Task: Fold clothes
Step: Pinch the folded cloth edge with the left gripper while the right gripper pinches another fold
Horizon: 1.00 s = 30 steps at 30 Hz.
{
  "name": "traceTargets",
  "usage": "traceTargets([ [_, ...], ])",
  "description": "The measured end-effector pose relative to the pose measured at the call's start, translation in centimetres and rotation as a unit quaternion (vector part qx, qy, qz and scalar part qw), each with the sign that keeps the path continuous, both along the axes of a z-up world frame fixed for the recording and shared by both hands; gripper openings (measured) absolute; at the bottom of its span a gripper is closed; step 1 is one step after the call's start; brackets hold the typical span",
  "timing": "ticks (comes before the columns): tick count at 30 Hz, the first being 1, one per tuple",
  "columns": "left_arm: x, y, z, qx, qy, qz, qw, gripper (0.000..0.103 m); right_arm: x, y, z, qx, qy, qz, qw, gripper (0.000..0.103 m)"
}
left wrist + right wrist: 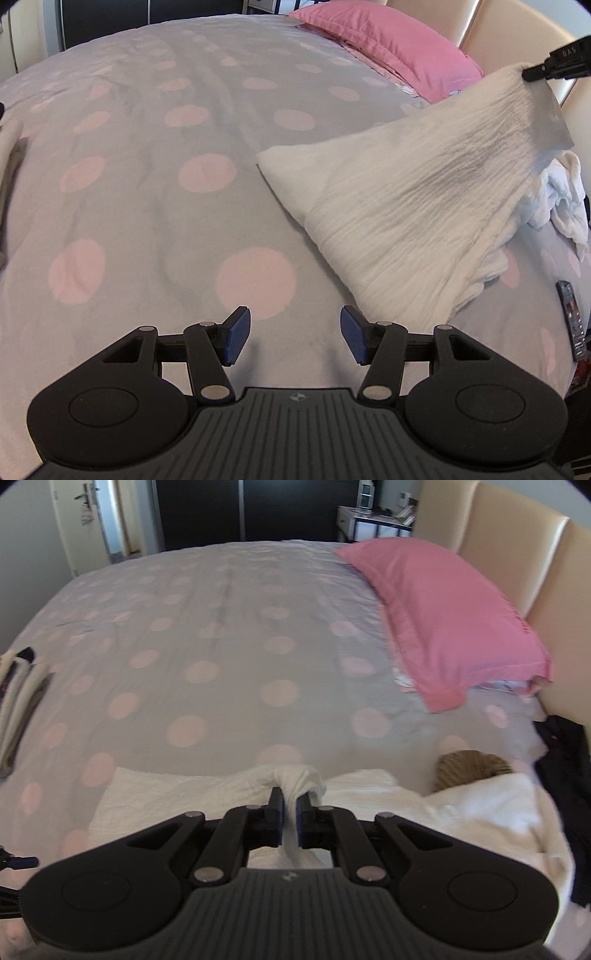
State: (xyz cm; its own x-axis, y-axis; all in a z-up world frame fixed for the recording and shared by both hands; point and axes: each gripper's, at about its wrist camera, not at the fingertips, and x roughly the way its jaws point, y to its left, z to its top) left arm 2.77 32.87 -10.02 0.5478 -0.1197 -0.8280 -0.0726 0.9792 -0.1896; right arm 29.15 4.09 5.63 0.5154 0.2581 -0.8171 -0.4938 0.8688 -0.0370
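A white crinkled garment (417, 206) rises off the bed as a slanted sheet, lifted by one top corner. My right gripper (535, 72) pinches that corner at the upper right of the left wrist view. In the right wrist view the same gripper (290, 801) is shut on a bunched fold of the white garment (236, 794), the rest spreading below onto the bed. My left gripper (295, 336) hovers open above the spotted bedcover (166, 184), its blue pads (236, 336) empty, just left of the garment's lower edge.
A pink pillow (443, 616) lies against the beige headboard (517, 554). More white laundry (565, 199) is heaped at the right. A remote (572, 317) lies near the bed edge. Folded clothes (18, 694) sit at the left; dark clothing (565, 775) and a tan item (472, 768) at the right.
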Motion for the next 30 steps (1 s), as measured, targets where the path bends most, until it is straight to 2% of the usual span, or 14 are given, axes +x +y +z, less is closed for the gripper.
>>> traceTargets([
  [9,4.5,-2.8,-1.1,-0.078,-0.009,0.008,0.9969,0.053,5.6,-7.7,-3.6,-0.041,0.013,-0.087,0.995,0.008],
  [14,7.0,-4.4,-2.3,-0.103,0.005,0.021,0.9944,0.054,7.9,-10.6,-8.2,-0.057,0.023,-0.133,0.989,0.008],
  [17,7.8,-5.1,-3.2,-0.125,0.015,0.028,0.9916,0.054,8.7,-11.7,-10.2,-0.066,0.016,-0.15,0.986,0.008],
  [21,8.4,-5.8,-4.6,-0.134,0.034,0.039,0.9896,0.055,9.2,-12.5,-12.0,-0.052,0.016,-0.147,0.988,0.009],
  [24,8.4,-6.0,-5.4,-0.147,0.043,0.05,0.987,0.055,8.9,-12.9,-12.6,-0.041,0.014,-0.146,0.988,0.019],
  [26,8.3,-6.1,-5.7,-0.145,0.048,0.056,0.9867,0.055,8.4,-13.6,-12.0,-0.026,0.004,-0.15,0.988,0.04],
  [28,8.3,-6.2,-6.2,-0.134,0.053,0.063,0.9875,0.055,7.6,-14.5,-11.2,-0.006,-0.006,-0.154,0.988,0.046],
  [30,8.3,-6.5,-6.4,-0.126,0.055,0.068,0.9882,0.055,6.5,-15.5,-10.0,0.019,-0.016,-0.157,0.987,0.056],
])
